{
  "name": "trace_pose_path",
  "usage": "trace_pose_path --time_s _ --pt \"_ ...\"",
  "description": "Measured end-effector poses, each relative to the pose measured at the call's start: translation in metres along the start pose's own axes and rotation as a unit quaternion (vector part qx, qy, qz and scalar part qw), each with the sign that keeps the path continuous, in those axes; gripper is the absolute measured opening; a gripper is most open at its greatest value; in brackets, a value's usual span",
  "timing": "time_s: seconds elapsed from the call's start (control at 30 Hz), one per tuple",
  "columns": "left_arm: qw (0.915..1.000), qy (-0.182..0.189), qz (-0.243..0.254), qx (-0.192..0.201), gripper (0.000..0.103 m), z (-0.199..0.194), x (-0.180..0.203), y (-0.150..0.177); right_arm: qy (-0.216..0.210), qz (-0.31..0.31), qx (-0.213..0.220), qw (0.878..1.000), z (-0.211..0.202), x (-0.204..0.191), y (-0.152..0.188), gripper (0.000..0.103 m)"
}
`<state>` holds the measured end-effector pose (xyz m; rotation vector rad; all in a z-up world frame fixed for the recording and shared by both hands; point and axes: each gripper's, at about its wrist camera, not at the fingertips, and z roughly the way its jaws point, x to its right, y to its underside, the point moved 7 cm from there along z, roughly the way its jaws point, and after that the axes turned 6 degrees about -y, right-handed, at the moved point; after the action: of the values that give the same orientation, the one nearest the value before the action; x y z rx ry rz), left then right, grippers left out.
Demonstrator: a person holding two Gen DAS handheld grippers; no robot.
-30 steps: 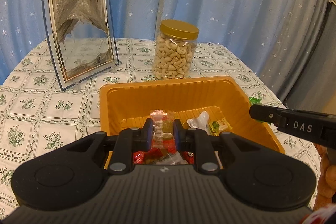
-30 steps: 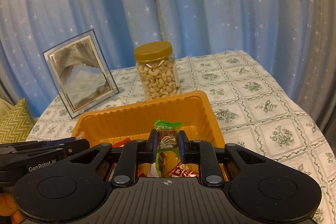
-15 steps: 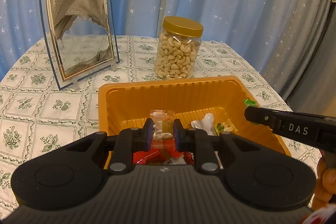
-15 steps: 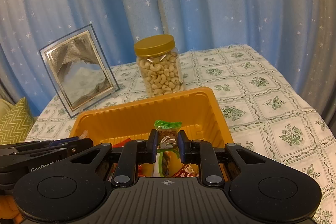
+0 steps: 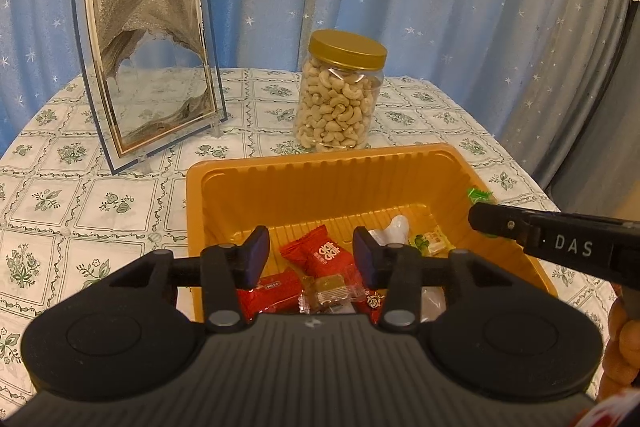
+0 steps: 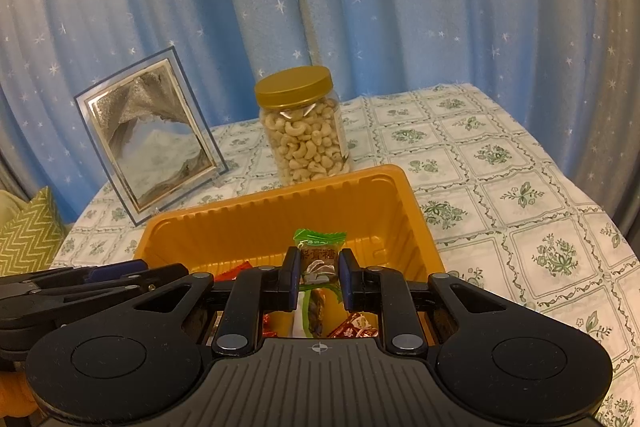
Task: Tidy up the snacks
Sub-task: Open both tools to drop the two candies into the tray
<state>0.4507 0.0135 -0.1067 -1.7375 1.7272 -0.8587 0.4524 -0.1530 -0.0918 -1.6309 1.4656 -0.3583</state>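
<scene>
Left gripper (image 5: 308, 257) jaws have just been opening, nothing between them; clear-wrapped candy (image 5: 330, 293) lies in orange plastic tray (image 5: 320, 163). Right gripper (image 6: 319, 277) pinches green-wrapped candy (image 6: 319, 259) over tray: release low, w/o flinging.

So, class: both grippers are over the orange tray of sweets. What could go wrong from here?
1. The right gripper pinches only the middle of the green-wrapped sweet; it might slip out.
2. The two grippers sit close together over the tray and might collide.
</scene>
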Motion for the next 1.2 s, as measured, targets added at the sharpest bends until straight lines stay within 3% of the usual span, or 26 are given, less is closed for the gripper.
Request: trace_pose_path --time_s 0.6,0.63,0.67,0.7,0.73,1.2 --pt "1.0 -0.002 0.003 0.0 0.044 -0.001 -0.001 0.0 -0.014 0.015 0.007 1.0 0.003 -0.001 -0.001 0.021" --pt "1.0 -0.003 0.002 0.0 0.049 -0.001 -0.001 0.0 -0.015 0.029 0.01 0.999 0.003 0.002 -0.002 0.03" --pt "1.0 -0.006 0.002 0.0 0.054 -0.002 -0.002 0.0 -0.015 0.042 0.014 0.999 0.001 0.006 -0.003 0.055" --pt "1.0 -0.007 0.002 0.0 0.055 -0.002 -0.003 0.0 -0.016 0.054 0.022 0.998 -0.001 0.009 -0.005 0.065" --pt "1.0 -0.007 0.002 0.0 0.056 -0.002 -0.003 0.001 -0.018 0.063 0.03 0.997 -0.004 0.013 -0.008 0.067" --pt "0.9999 -0.012 0.009 -0.002 0.063 -0.001 -0.001 0.002 -0.001 0.077 0.05 0.996 -0.013 0.025 -0.016 0.067"
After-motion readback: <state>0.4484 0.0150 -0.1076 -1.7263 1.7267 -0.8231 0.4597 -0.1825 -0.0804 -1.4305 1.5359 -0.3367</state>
